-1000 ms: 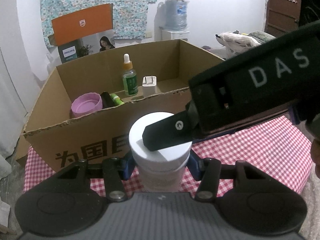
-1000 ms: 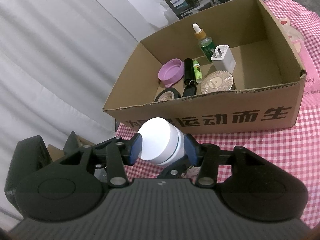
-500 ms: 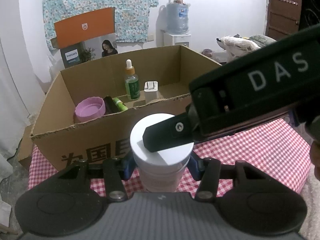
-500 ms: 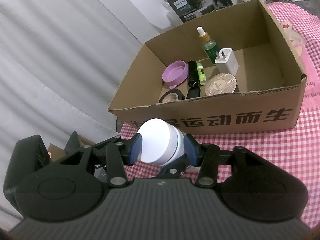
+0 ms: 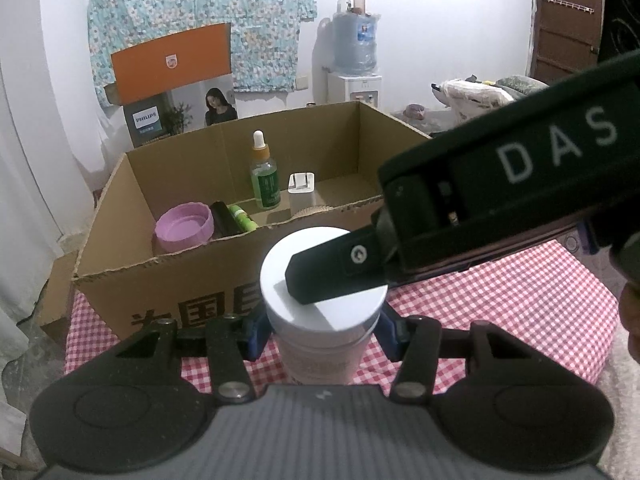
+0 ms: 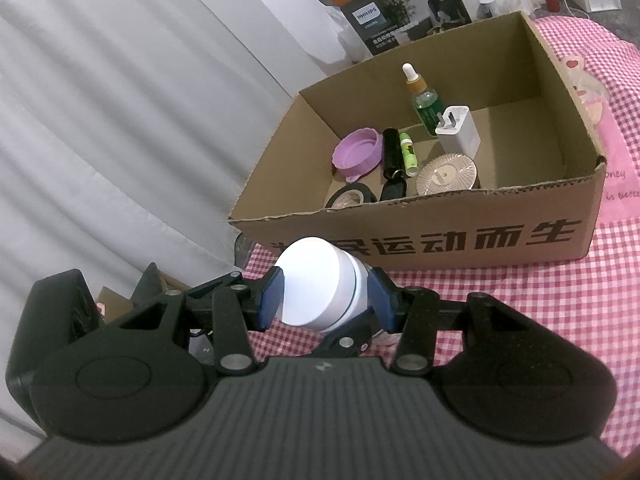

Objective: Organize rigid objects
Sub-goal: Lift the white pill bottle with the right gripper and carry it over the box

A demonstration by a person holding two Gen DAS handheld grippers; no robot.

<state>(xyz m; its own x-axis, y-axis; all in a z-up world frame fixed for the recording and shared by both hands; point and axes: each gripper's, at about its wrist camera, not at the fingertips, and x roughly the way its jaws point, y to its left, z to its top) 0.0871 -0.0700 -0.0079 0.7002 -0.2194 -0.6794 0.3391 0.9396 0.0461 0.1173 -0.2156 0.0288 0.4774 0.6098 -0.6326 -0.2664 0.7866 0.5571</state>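
White jar is pinched by left tool and right tool; since before, the cardboard box ahead is seen slightly farther, nothing released.

Black left gripper and right gripper: blue pads, silver pivot screws, ribbed grey housings, white "DAS" lettering.

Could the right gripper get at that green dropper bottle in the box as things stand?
Probably not yet: the right gripper is shut on the white jar, which the left gripper also clamps. The dropper bottle itself stands uncovered in the open cardboard box.
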